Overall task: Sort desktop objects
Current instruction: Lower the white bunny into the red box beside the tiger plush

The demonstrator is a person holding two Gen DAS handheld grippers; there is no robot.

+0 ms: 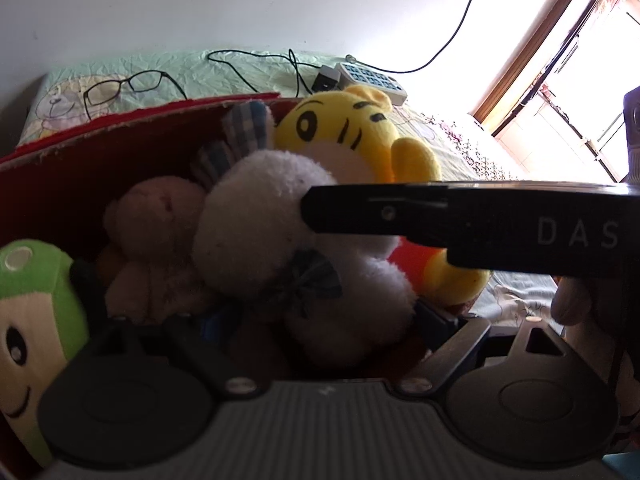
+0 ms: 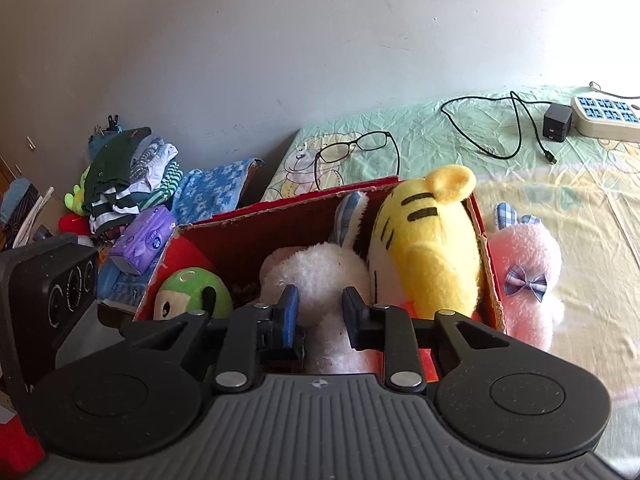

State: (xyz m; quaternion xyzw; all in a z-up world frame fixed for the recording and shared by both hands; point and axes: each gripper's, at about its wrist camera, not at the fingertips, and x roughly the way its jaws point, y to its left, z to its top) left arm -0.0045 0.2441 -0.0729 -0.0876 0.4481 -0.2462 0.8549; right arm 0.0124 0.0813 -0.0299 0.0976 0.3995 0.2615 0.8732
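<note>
The right gripper (image 2: 318, 304) has its jaws clamped on the white plush rabbit (image 2: 320, 276) in the red box (image 2: 280, 216); the left gripper's (image 1: 280, 332) jaws stand apart above it — best to seat the rabbit low between the yellow tiger (image 2: 424, 248) and green toy (image 2: 188, 296) before letting go.

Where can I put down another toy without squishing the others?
The red box is packed with toys. Bare sheet lies between the glasses and the black cable, and more to the right of the pink bunny.
</note>
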